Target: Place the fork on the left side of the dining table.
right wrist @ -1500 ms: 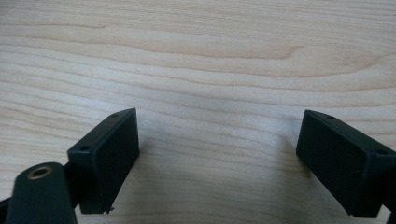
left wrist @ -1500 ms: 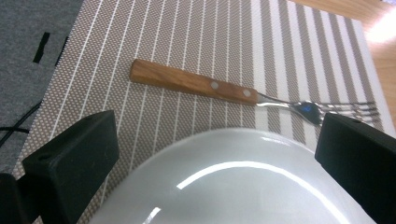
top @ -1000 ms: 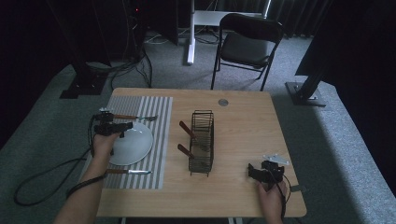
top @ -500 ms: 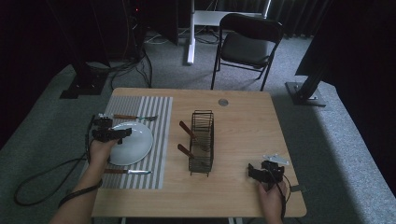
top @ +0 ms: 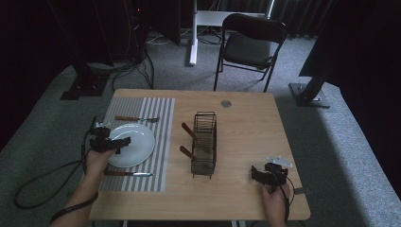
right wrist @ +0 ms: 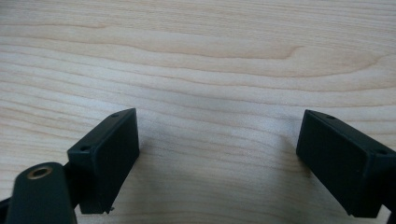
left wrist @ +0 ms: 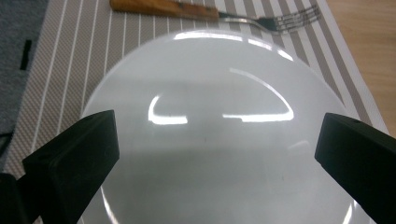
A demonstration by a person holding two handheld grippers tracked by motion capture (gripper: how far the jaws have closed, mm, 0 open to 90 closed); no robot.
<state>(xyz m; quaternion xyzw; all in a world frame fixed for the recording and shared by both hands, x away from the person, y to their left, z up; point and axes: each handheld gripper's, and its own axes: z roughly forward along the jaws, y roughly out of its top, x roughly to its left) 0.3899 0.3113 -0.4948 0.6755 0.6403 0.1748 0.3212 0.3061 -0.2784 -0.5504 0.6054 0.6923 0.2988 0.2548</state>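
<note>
Poised over a round, glossy white plate [top: 132, 144] on a grey-and-white striped placemat [top: 163, 137], left gripper [top: 124, 141] with jaws spread wide, nothing clasped. Parked low on the bare, pale wooden table [top: 246, 127] near its front right corner, right gripper [top: 254, 174], jaws likewise apart and empty. Judged barely begun: plate unlifted, wooden-handled fork [top: 137, 119] and knife [top: 127, 174] flanking it on the mat, black wire rack [top: 204, 142] holding two wooden-handled utensils. Beyond, grey carpet, a black folding chair [top: 250, 45], dark curtains and trailing cables.
</note>
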